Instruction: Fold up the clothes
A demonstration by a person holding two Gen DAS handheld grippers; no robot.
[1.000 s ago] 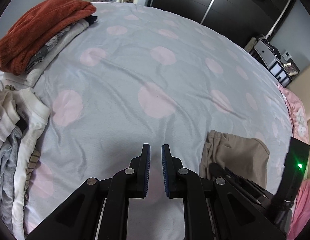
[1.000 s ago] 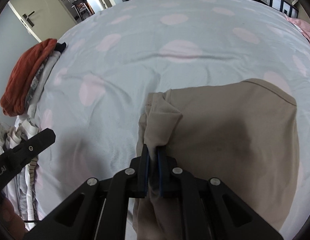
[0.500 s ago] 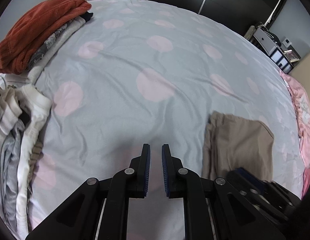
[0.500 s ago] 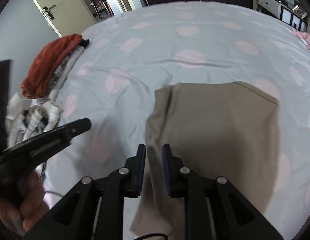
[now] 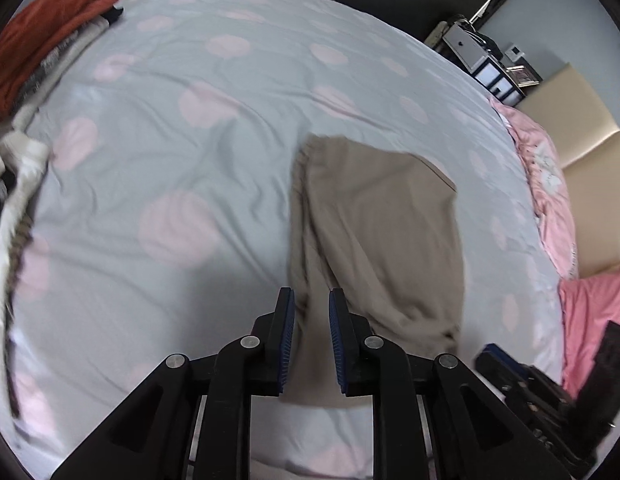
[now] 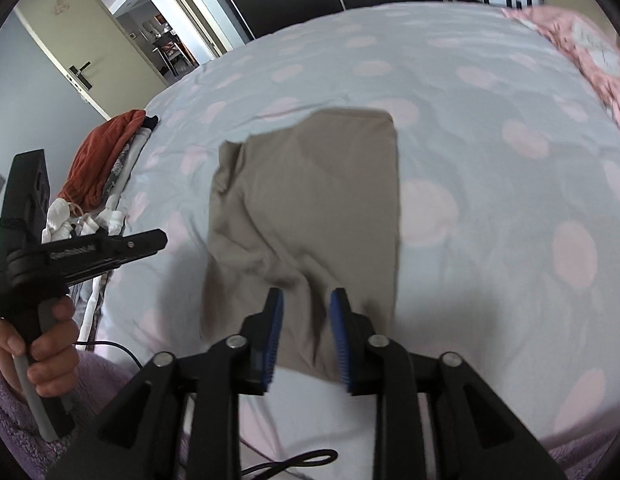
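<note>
A folded beige garment (image 5: 374, 232) lies flat on the grey bed sheet with pink dots (image 5: 189, 140); in the right wrist view it (image 6: 310, 200) sits mid-frame. My left gripper (image 5: 311, 300) is open and empty above the garment's near left edge. My right gripper (image 6: 305, 300) is open and empty above the garment's near edge. The left gripper also shows in the right wrist view (image 6: 109, 246), held in a hand at the left.
A stack of folded clothes topped by a rust-red piece (image 5: 41, 40) lies at the bed's far left, with white unfolded clothes (image 5: 13, 184) nearer. Pink bedding (image 5: 550, 184) lies along the right edge. A dark wardrobe and a shelf unit (image 5: 482, 60) stand behind.
The right gripper has let go of the beige garment, opened wider and pulled back. The left gripper has swung right, over the garment's near edge. The garment now lies flat.
</note>
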